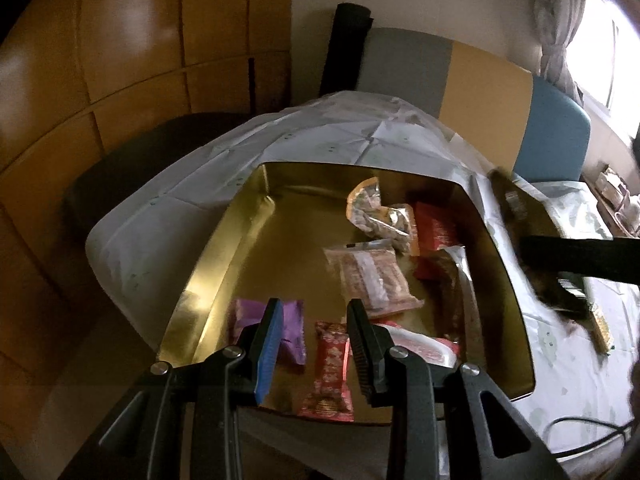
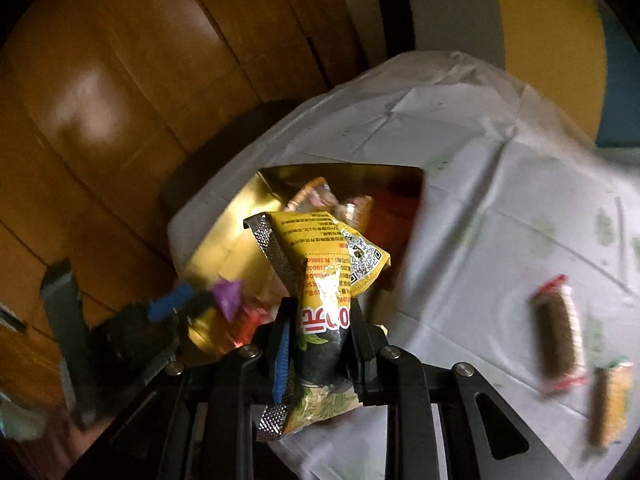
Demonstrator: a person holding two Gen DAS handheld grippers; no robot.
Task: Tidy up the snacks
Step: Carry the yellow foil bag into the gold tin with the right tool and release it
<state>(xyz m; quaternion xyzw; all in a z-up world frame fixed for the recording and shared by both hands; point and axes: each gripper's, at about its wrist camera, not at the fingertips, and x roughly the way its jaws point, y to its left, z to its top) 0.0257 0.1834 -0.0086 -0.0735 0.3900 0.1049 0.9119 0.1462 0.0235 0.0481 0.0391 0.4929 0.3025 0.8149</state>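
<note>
A gold tin box lies open on the white-clothed table and holds several wrapped snacks: a purple packet, a red candy bar, a clear biscuit pack and a nut bag. My left gripper is open and empty above the box's near edge. My right gripper is shut on a yellow and black snack packet, held near the box. The right gripper also shows blurred at the right of the left wrist view.
Two wrapped snack bars lie on the tablecloth to the right of the box. A dark chair stands left of the table, a multicoloured chair back behind it. A cable runs along the near right.
</note>
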